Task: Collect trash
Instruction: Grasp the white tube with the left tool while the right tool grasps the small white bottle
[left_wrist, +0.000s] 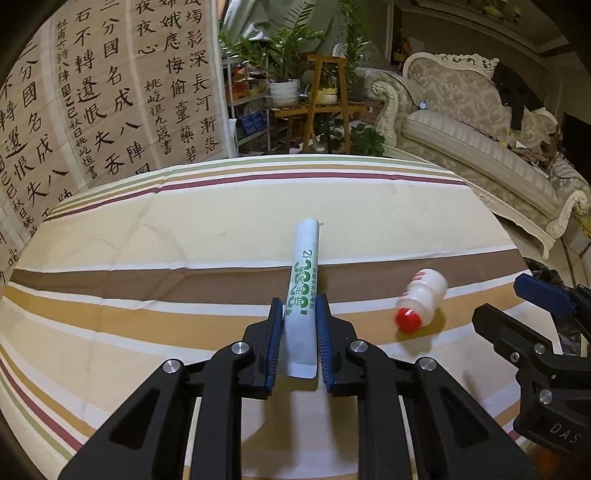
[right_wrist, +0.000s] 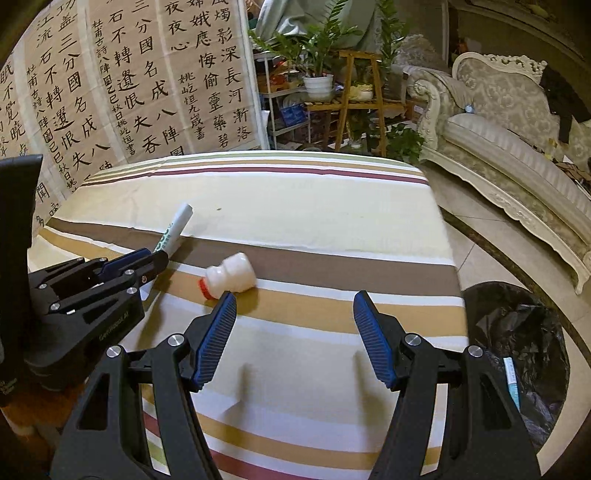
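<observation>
- My left tongs are pinching the white tube with green print near its flat crimped end, both blue pads pressing its sides.
- The tube is pointing away from me along the striped cloth of the table, its round far end lying past the brown stripe.
- My right tongs are standing wide with nothing between the pads, hanging over the tan and white stripes.
- A small white bottle with a red cap is lying on its side on the table, just beyond the left pad of the right tongs and to the right of the tube.
- A bin lined with a black bag is sitting on the tiled floor beside the table's right edge; a pale tube-like item is lying inside it.
</observation>
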